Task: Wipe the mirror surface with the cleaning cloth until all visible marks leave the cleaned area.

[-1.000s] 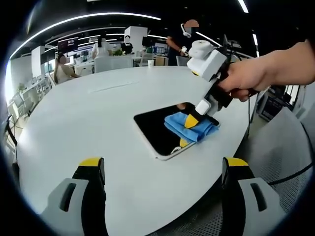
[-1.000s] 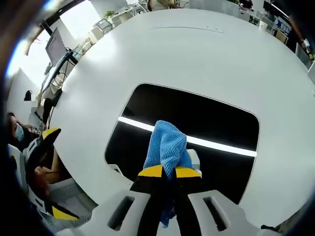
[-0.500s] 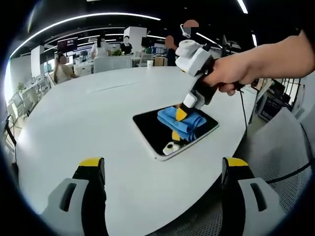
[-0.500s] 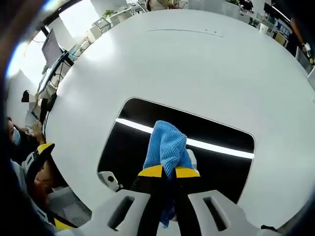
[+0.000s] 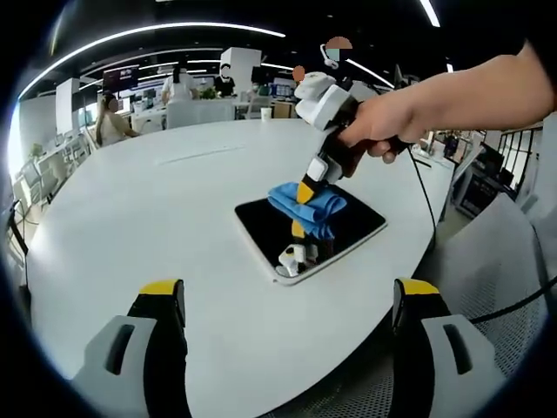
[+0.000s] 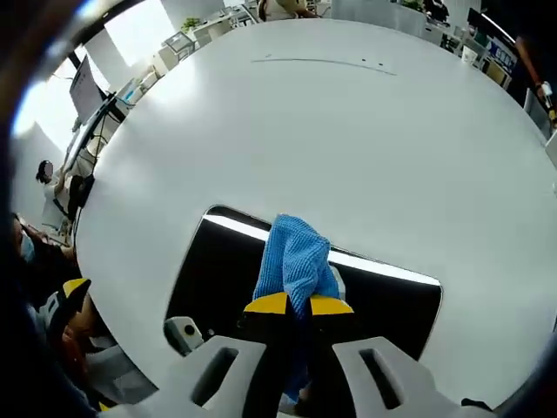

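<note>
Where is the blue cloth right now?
The blue cloth is pinched in the right gripper, pressed on the mirror near its far edge, mid-table.

The right gripper has its yellow-tipped jaws closed on a blue cleaning cloth, pressing it onto the dark mirror. The mirror lies flat near the near edge of a white round table, reflecting a bright light strip.

Left view far, right view close above shared mirror.
</note>
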`<state>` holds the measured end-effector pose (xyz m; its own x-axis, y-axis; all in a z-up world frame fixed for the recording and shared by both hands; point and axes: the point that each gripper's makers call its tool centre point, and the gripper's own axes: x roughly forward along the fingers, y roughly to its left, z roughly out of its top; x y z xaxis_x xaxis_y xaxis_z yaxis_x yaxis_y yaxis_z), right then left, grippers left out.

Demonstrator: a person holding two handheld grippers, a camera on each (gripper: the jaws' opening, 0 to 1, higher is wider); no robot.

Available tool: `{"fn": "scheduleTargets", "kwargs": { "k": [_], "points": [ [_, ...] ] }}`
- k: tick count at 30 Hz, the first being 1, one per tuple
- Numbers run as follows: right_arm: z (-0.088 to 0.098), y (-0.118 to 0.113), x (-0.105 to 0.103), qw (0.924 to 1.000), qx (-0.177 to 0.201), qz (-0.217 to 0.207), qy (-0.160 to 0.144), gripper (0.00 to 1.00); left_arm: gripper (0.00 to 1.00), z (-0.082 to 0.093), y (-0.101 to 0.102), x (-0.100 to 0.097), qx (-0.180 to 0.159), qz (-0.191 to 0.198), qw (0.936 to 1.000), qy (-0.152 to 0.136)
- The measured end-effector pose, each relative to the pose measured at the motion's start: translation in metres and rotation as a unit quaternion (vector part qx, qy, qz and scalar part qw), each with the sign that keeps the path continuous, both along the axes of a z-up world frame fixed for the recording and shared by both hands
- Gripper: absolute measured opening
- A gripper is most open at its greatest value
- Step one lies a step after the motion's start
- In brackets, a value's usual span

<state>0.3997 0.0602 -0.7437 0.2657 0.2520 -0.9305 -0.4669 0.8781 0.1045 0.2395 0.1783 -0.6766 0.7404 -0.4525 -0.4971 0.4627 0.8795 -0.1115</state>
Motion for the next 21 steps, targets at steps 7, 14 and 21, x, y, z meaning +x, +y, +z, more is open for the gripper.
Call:
{"fn": "scheduleTargets", "kwargs": {
  "k": [7,14,21],
  "points": [
    [0.001,0.002,0.015,0.9985,-0.026,0.041,-0.026,0.01,0.99,-0.001,0.0,-0.001,-0.001,-0.001,1.0,0.003],
    [-0.002,0.003,0.026,0.999,-0.03,0.03,-0.016,0.01,0.98,-0.001,0.001,-0.001,0.0,0.0,1.0,0.002],
    [-0.001,0.003,0.023,0.9987,-0.028,0.038,-0.021,0.01,0.98,-0.002,0.001,-0.001,0.006,0.0,1.0,0.003]
  ]
}}
